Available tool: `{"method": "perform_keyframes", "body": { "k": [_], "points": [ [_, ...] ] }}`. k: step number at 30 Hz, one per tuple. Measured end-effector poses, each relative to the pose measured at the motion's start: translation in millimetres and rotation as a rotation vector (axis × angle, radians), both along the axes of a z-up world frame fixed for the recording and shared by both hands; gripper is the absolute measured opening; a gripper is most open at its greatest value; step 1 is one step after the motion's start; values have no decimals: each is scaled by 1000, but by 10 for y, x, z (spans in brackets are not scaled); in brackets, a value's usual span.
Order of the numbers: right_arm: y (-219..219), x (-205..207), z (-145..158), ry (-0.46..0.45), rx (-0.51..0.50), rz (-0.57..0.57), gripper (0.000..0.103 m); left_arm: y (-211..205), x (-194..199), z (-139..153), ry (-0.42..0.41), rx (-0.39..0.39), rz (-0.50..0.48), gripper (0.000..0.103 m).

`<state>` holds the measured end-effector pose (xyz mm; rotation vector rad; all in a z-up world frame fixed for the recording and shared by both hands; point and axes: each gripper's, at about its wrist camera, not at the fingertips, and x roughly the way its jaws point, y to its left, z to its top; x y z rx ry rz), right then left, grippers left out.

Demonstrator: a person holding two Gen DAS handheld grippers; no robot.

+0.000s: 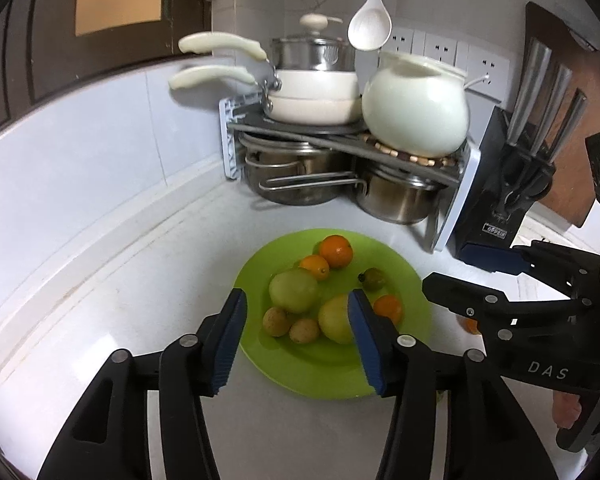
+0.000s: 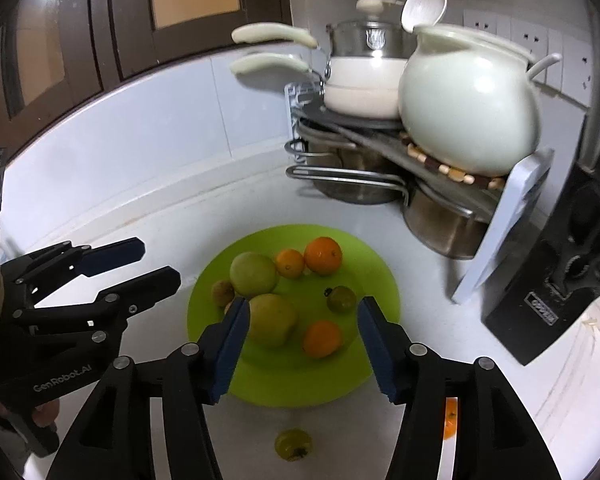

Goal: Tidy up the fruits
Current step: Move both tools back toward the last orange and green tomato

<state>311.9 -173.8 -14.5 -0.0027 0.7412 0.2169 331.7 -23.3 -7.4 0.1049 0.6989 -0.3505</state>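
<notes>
- Nearest my right-hand camera, a small greenish-yellow fruit (image 2: 293,444) lay on the white surface (image 2: 148,220) just below my right claw (image 2: 302,344), off the plate, stem end towards me.
- An orange (image 2: 450,420) also sat off the plate, half hidden behind that claw's right finger.
- My right claw stood open and held nothing; its blue pads (image 2: 230,354) framed the near part of the green plate (image 2: 284,392) without touching any fruit.
- My left claw (image 1: 298,340) was open too, and empty, hovering over the plate's near edge.
- On the plate sat two big pale green fruits (image 2: 253,274), three more oranges (image 2: 323,256), a small dark green fruit (image 2: 341,298) and, at the left side, two small brownish fruits (image 1: 277,321).
- A rack of pots (image 2: 380,152) stood well behind the plate in the corner, and a knife block (image 2: 548,292) to the right.
- I judged the two strays light, firm and round, so likely to roll or slip from flat pads.
- I would take each across its widest middle, pads on opposite sides, squeezing gently so as not to bruise the skin.
- The orange was the awkward one, hard to see where it lay.
</notes>
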Motion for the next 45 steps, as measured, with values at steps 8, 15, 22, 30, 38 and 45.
{"method": "perform_keyframes", "body": {
  "k": [8,15,22,30,38,45],
  "points": [
    [-66,-294,164,-42,0,-13,61,0,-307,205,-43,-12,13,58],
    [-152,-548,289,-79,-5,-24,65,-35,-566,323,-74,-12,27,68],
    [-284,-758,370,-111,-8,-44,68,-100,-777,386,-100,-15,41,79],
    [-420,-892,383,-122,-7,-44,69,-215,-969,400,-123,-6,62,86],
    [-588,-934,285,-100,-19,-41,69,-376,-1052,275,-99,-10,79,89],
    [-752,-914,129,-68,-45,-36,69,-576,-1055,88,-50,5,74,89]
  ]
}}
